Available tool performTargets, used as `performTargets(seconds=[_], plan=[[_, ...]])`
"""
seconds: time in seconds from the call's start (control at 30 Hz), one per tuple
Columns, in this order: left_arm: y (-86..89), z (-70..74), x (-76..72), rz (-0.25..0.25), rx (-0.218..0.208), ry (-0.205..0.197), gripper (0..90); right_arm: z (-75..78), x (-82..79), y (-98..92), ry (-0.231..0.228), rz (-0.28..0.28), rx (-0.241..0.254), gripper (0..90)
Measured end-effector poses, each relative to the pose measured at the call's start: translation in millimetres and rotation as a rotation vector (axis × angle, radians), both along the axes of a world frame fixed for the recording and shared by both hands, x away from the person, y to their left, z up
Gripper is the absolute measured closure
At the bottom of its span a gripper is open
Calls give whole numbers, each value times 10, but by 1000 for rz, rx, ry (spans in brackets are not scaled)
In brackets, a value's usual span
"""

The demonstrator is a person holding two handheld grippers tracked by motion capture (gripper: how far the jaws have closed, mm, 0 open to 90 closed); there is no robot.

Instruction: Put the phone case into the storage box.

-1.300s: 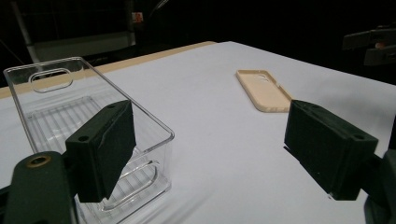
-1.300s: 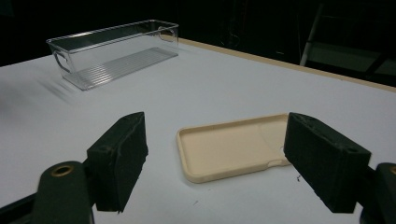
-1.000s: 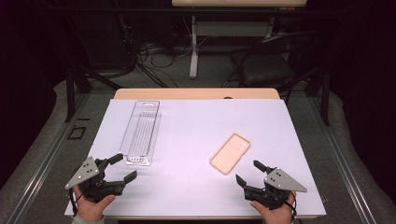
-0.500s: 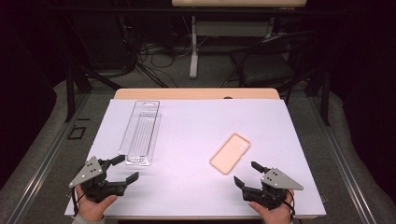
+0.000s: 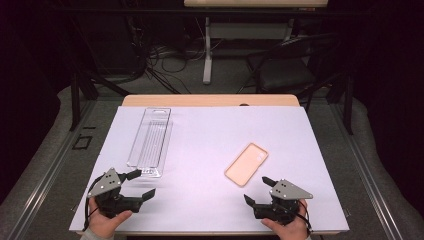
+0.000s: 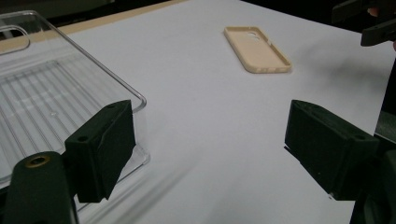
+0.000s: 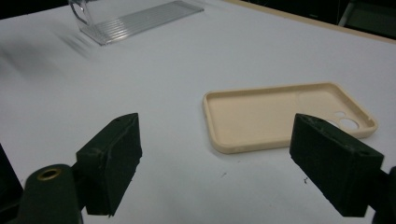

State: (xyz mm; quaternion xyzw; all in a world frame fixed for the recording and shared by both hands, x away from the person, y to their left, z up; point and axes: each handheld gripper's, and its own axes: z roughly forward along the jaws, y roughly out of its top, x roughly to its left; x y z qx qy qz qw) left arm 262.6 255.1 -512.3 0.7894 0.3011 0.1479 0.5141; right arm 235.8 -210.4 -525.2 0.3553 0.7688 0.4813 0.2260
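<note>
I'm holding my right gripper (image 5: 258, 190) low over the white table (image 5: 210, 145), its jaws standing wide with nothing between them; they have just been opening a little further. The beige phone case (image 5: 246, 164) is lying hollow side up just ahead of this gripper, close to its fingertips but not touching them. My left gripper (image 5: 141, 183) is also gaping wide and empty, one jaw sitting right by the near corner of the clear plastic tray (image 5: 150, 142).

Matt beige phone case (image 5: 246, 164); clear ribbed glossy plastic tray (image 5: 150, 142).
</note>
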Motion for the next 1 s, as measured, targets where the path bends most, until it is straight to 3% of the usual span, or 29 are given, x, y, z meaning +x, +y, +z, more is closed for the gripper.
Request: performTargets(seconds=[0.23,0.4,0.67,0.83,1.0], plan=[[-57,18,84,-10,8,87,160,-9,48,68,42,-7,-52,149],[-115,76,171,-17,60,112,160,11,134,117,97,0,-78,152],[-206,192,349,7,110,156,160,138,292,256,137,-1,-144,152],[-260,293,489,19,126,164,156,238,454,306,176,-29,-160,151],[-276,417,637,53,107,189,154,310,612,314,211,-46,-165,151]])
